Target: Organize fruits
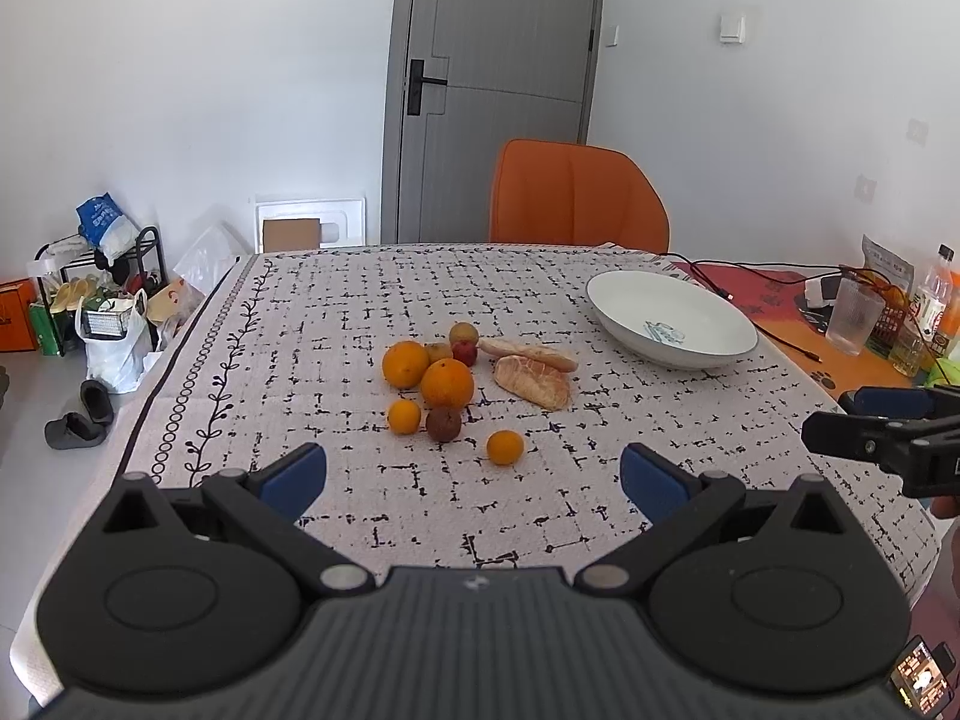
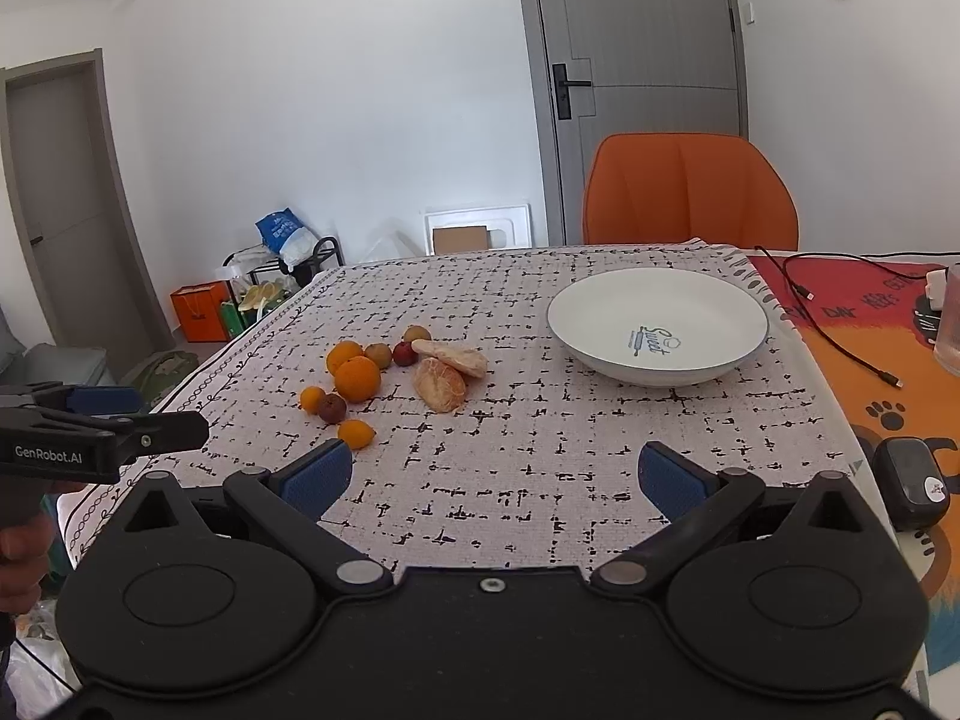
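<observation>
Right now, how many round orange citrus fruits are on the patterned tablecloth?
4. Two large oranges touch mid-pile; a small one sits at the pile's near left; another lies nearest, alone. Others could hide behind them.

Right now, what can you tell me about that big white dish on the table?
The white bowl is wide and shallow, glossy like glazed ceramic, with a thin dark line around its rim. Inside, near the bottom, is a bluish printed logo reading "Sweet" with a small rolling-pin drawing. It holds nothing. It sits upright on the patterned tablecloth, toward the far right, in front of the orange chair. The fruit pile lies apart to its left; nothing touches the bowl but the cloth.
</observation>
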### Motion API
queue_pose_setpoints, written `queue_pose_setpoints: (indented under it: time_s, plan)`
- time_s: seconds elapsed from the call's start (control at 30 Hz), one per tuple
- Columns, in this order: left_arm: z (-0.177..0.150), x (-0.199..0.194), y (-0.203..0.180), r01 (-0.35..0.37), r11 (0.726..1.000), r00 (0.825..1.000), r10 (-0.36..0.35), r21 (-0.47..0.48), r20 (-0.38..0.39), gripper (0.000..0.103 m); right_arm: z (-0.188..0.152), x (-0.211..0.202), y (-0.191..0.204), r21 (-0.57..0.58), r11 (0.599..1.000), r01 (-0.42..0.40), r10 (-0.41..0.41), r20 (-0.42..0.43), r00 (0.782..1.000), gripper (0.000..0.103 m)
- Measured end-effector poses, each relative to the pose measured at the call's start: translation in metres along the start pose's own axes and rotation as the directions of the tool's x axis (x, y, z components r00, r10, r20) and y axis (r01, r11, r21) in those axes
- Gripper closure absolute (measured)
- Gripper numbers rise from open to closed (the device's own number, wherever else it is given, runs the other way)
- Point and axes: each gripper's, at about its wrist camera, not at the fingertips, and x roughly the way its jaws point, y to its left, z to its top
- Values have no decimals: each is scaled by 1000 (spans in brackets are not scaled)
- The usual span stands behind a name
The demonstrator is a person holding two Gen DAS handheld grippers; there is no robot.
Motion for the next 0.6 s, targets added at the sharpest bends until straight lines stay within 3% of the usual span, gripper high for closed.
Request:
queue_pose_setpoints:
  time_s: [0.6]
  plan:
    - [1,0,-3,5,1000,1000,-5,9,0,0,-1,2,-2,10,1000,4,-4,-5,1000,0]
